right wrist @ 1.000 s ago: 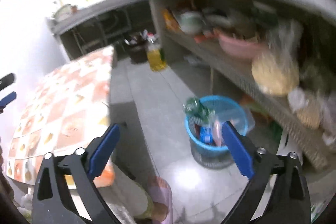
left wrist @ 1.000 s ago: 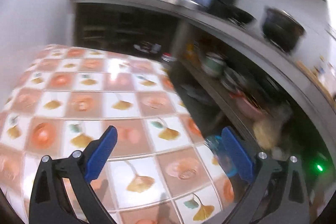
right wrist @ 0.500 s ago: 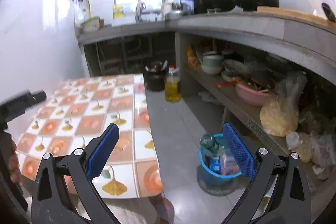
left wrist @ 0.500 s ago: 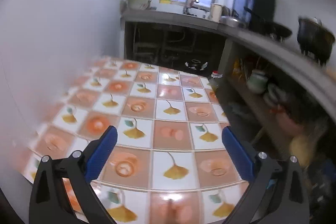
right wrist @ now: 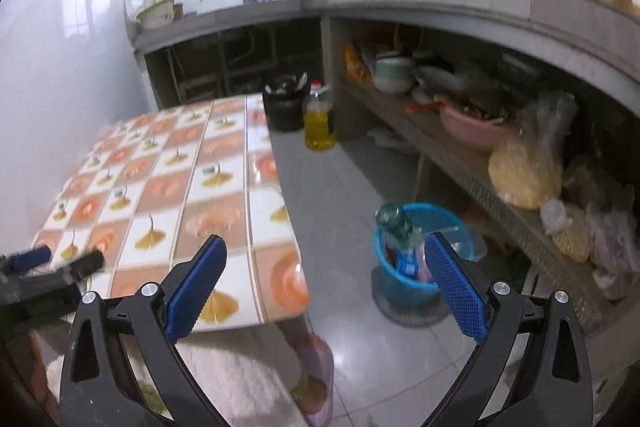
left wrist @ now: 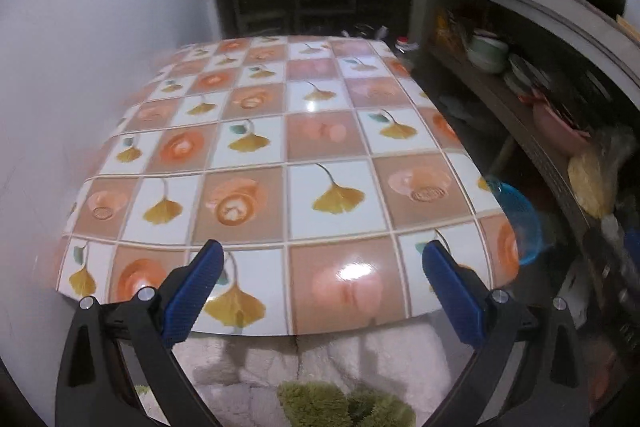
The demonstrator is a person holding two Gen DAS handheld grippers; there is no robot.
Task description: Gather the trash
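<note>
Kitchen with bare tile-patterned table, blue trash basket on floor beside it, both grippers wide, empty.

Left gripper: jaws spread wide, nothing between the blue pads, aimed level and forward. Right gripper: likewise gaping, empty, pointed slightly downward. Left gripper's tips also in sight at the right view's left edge, blurred.
</note>
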